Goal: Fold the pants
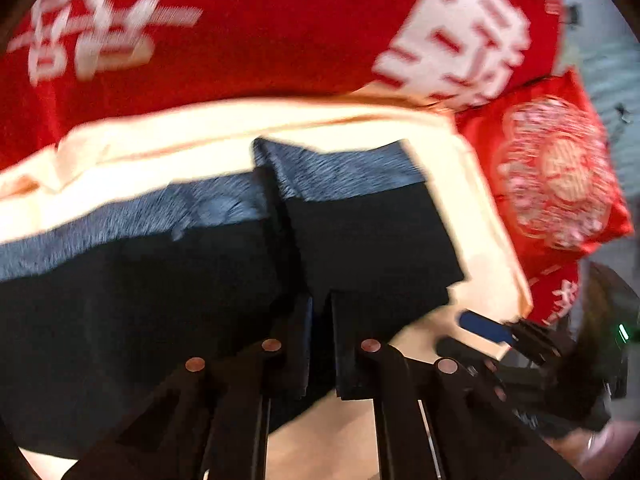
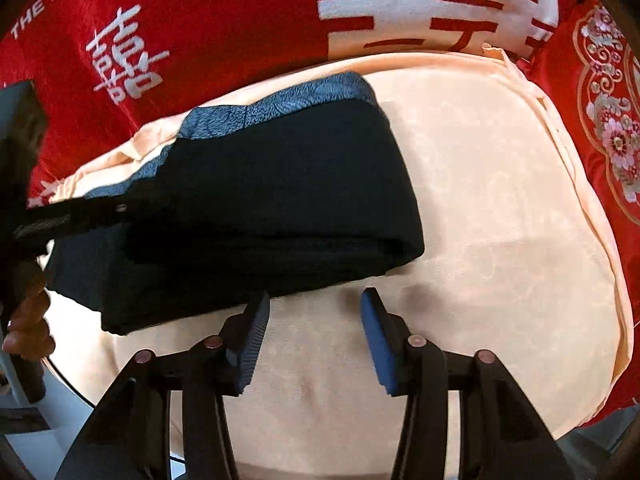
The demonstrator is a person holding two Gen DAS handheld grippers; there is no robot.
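Note:
The black pants (image 2: pixel 260 200) with a blue-grey patterned waistband (image 2: pixel 280 100) lie folded over on a cream blanket (image 2: pixel 480 200). In the left wrist view the pants (image 1: pixel 160 300) fill the lower left, with the waistband (image 1: pixel 340 168) at their far edge. My left gripper (image 1: pixel 320 320) is shut on the near edge of the pants' folded layer. It also enters the right wrist view from the left (image 2: pixel 80 216). My right gripper (image 2: pixel 314 320) is open and empty just in front of the pants' near fold, and it shows at the right of the left wrist view (image 1: pixel 500 332).
A red quilt with white characters (image 2: pixel 200 20) lies behind the cream blanket. A red embroidered pillow (image 2: pixel 600 120) sits at the right, also in the left wrist view (image 1: pixel 560 180). The cream blanket stretches wide to the right of the pants.

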